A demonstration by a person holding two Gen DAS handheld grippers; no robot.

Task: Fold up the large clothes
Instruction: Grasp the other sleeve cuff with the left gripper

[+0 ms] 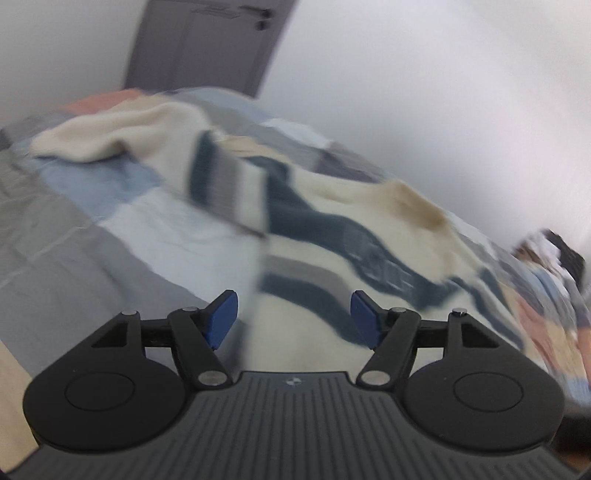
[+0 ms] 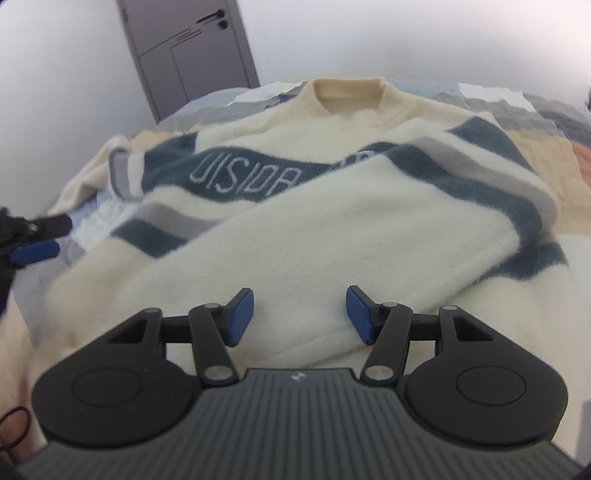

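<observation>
White letters "UISIDA" cross my fluffy cream sweater (image 2: 332, 229), blue-grey striped, sleeve folded over; both claws spread, empty

Plain white walls (image 2: 406, 33) enclosed the room under soft, even light. A closed grey-mauve panelled door (image 2: 192, 51) with a dark lever handle (image 2: 212, 15) stood behind a bed covered by a patchwork quilt of grey, pale blue, white and salmon squares (image 1: 92, 206).
</observation>
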